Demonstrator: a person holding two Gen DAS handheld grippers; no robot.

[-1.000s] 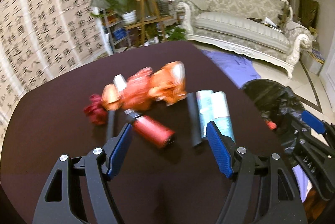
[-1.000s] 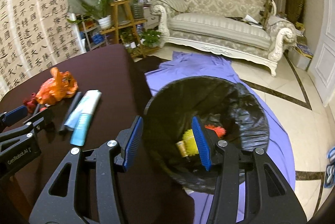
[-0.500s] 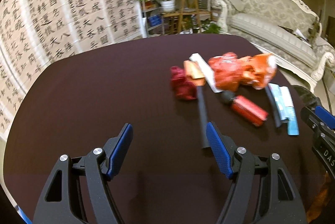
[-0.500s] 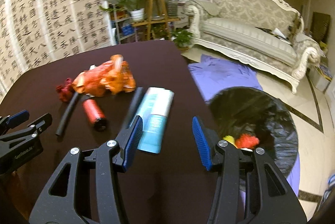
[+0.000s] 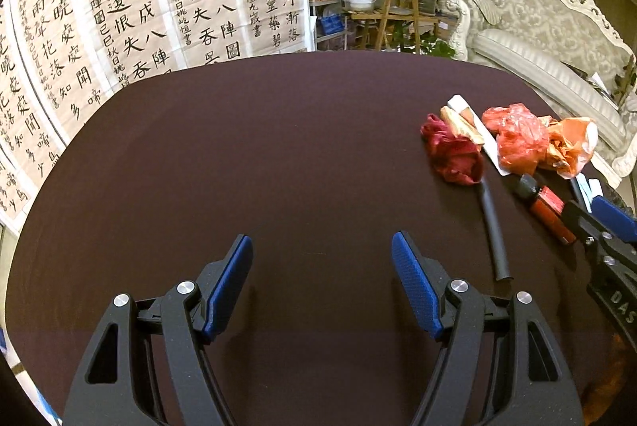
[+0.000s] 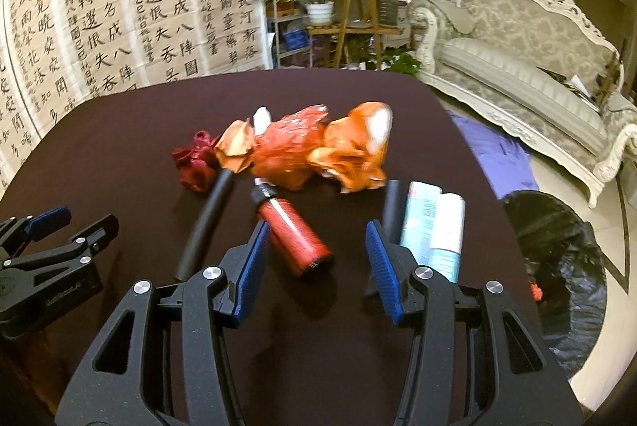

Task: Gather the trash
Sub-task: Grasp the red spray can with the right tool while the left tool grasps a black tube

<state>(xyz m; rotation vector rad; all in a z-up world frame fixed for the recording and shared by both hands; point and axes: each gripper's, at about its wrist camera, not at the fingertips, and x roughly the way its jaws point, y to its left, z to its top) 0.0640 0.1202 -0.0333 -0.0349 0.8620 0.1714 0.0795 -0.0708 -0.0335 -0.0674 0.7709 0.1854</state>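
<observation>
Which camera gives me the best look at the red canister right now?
The right wrist view: the red canister lies whole on the table, just ahead of the right gripper and its open jaws. In the left wrist view it sits at the far right edge, partly hidden behind the right gripper's fingers.

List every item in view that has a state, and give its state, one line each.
Left claw: open, empty, over bare tabletop.
Right claw: open, empty, red cylinder between its fingers' lines.
Red cylinder: lying on its side.
Black tube: lying flat.
Orange plastic bags: crumpled, bunched together.
Dark red wad: crumpled.
Light blue tubes: lying side by side.
Trash bin: lined with a black bag, open, trash inside.
</observation>
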